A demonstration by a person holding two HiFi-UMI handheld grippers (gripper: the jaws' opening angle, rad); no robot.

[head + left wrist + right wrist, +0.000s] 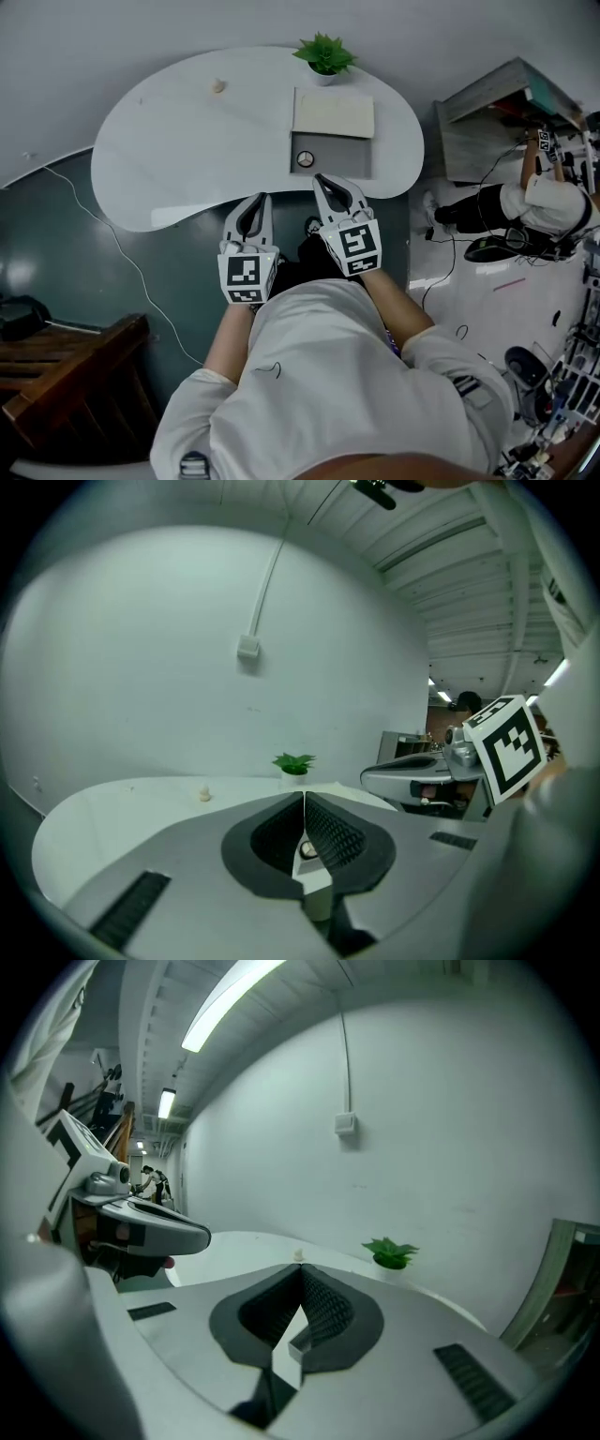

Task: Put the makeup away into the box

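On the white table (187, 159) lies a grey box (347, 155) with its cream lid (334, 112) folded open behind it. Inside the box sits a small round makeup item (305, 159). A small beige item (217, 85) rests far back on the left of the table. Both grippers hover at the table's near edge and point at the box. My left gripper (262, 197) is shut with nothing between its pads (304, 794). My right gripper (321, 178) is shut and empty too (302, 1267), its tips just short of the box.
A potted green plant (324, 56) stands behind the box at the table's far edge. To the right are a grey cabinet (487, 122) and a person (525, 211) on the floor. Wooden furniture (66, 375) is at the lower left, and a white cable (112, 244) crosses the dark floor.
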